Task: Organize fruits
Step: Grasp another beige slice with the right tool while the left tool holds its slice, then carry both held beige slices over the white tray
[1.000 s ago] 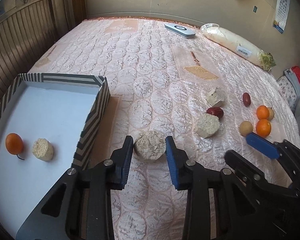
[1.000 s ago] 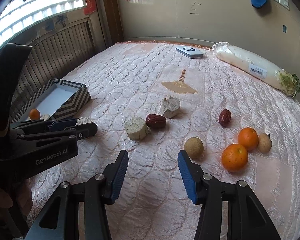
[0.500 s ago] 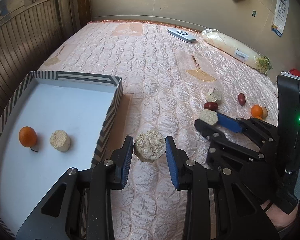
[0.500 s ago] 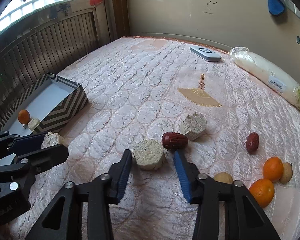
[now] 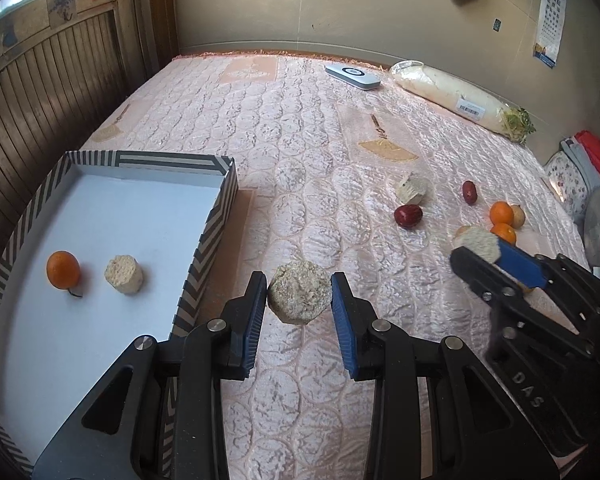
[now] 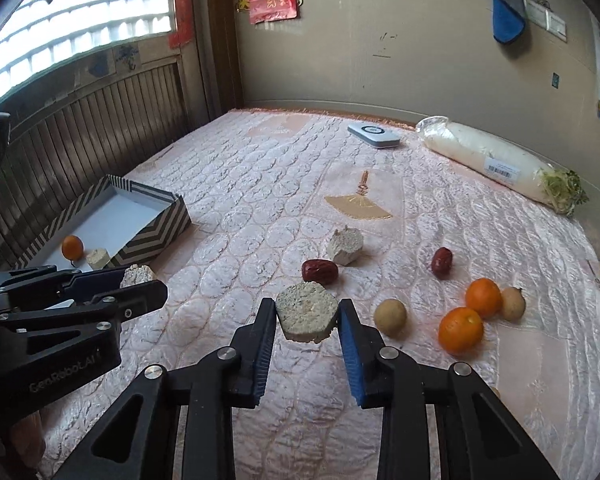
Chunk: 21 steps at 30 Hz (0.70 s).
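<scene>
My left gripper (image 5: 299, 282) is shut on a round pale porous chunk (image 5: 299, 300), held above the bedspread just right of the striped box (image 5: 214, 220). An orange (image 5: 63, 269) and a pale chunk (image 5: 123, 274) lie in the box. My right gripper (image 6: 306, 307) is shut on a second pale chunk (image 6: 306, 316), lifted off the bed. On the bed lie two red dates (image 6: 319, 271) (image 6: 442, 262), another pale chunk (image 6: 346, 246), two oranges (image 6: 460, 329) (image 6: 483, 297) and two brown round fruits (image 6: 389, 317) (image 6: 512, 303).
A wrapped white radish (image 6: 496, 162) and a flat grey-white device (image 6: 374, 135) lie at the far edge of the bed. Dark wood panelling runs along the left side behind the box. A heap of clothes (image 5: 588, 168) sits off the bed's right side.
My right gripper moved to the pale chunk beside the red date, closed on it and lifted it. The left gripper rose a little with its chunk still held.
</scene>
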{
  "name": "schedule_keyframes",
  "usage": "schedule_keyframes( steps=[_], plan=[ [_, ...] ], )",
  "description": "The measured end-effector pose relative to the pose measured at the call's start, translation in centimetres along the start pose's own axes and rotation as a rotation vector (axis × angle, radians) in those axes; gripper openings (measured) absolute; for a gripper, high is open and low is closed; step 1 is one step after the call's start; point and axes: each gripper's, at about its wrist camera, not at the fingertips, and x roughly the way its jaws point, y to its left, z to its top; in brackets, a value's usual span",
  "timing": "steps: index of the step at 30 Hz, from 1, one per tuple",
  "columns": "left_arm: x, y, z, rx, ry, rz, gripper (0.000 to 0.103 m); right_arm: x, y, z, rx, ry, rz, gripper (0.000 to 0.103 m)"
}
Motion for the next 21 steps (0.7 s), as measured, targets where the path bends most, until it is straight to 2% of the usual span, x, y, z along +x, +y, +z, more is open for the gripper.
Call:
schedule_keyframes(
  steps=[10, 21],
  plan=[
    [-2.3, 0.1, -0.3, 0.015, -0.049, 0.028, 0.032, -3.0, -0.7, -0.3, 0.048, -0.036, -0.029, 0.03],
    [-4.1, 1.5, -0.5, -0.002, -0.082, 0.049, 0.032, -4.1, 1.9, 0.0, 0.004, -0.056, -0.014, 0.03]
  ],
)
